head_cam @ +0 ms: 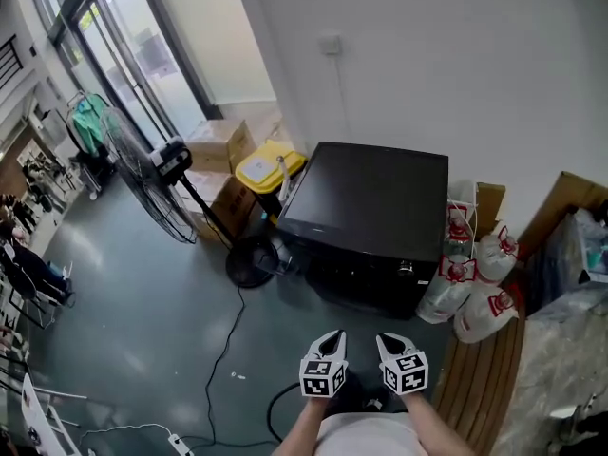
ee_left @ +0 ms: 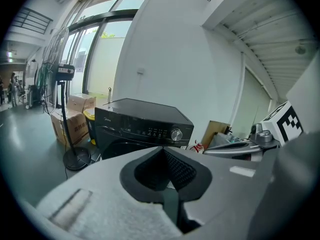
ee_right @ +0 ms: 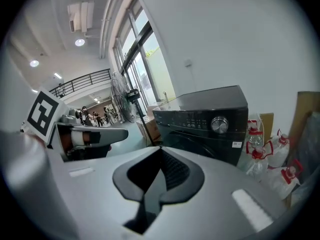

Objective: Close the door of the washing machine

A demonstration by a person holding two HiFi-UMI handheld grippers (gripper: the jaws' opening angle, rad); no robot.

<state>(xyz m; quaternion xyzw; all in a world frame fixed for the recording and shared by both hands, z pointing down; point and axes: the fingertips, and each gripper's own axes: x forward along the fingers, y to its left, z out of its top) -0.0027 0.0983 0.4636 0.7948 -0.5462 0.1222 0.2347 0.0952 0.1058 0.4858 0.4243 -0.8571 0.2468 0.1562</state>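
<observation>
Washing machine [head_cam: 370,221], black, stands on the grey floor [head_cam: 142,331] against a white wall [head_cam: 427,65], with a pedestal fan [head_cam: 152,174] beside it. The left gripper [head_cam: 330,338] and right gripper [head_cam: 387,342] hover side by side before it, tilted downward. Both have their jaws pressed together, empty.

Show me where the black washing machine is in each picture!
Head view: the washing machine is in the middle, against the white wall.
Left gripper view: the washing machine is just left of the middle.
Right gripper view: the washing machine is right of the middle.
Shared landmark: the standing fan is to the machine's left in every view.
</observation>
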